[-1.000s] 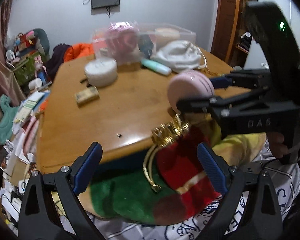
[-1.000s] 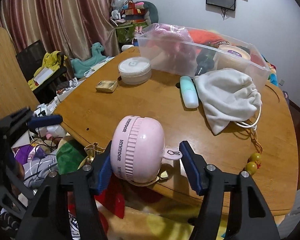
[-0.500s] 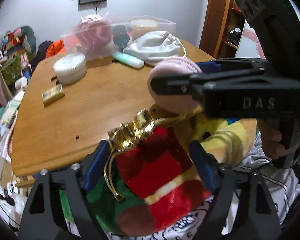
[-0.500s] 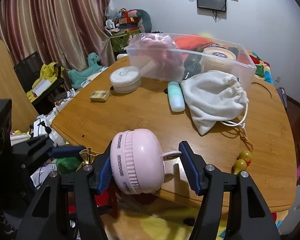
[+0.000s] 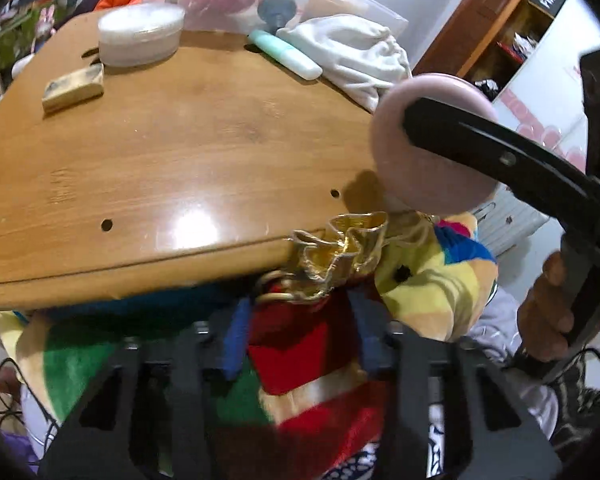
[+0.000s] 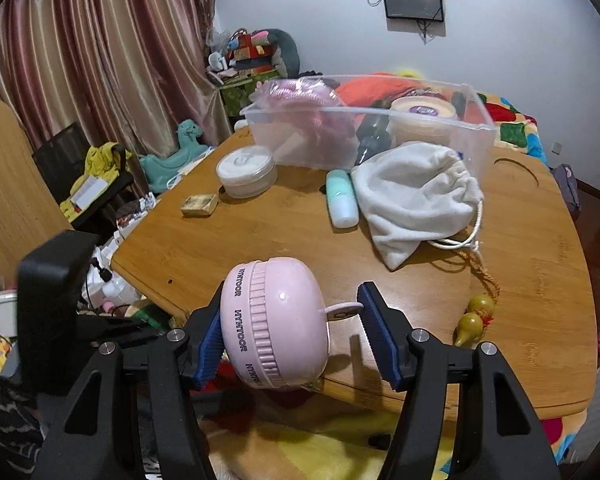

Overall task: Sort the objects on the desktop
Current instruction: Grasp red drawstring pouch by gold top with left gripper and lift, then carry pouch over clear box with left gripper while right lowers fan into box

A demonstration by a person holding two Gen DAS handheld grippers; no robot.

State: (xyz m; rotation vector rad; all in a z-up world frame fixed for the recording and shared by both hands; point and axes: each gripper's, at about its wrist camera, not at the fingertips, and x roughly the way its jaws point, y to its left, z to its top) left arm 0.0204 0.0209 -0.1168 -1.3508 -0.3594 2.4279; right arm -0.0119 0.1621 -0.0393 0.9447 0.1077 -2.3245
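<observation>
A: The left claw (image 5: 300,332) is closing round the red drawstring pouch (image 5: 296,344), which lies just off the near edge of the bench (image 5: 160,152), its gold mouth (image 5: 340,252) against that edge.

B: And the right claw (image 6: 292,332)?

A: Clamped on the pink round HYTOOR case (image 6: 278,324), held above the bench's near edge, right over the pouch.

B: Then the left claw should probably pinch the fabric below the gold rim, so the mouth stays free to take the case.
</observation>
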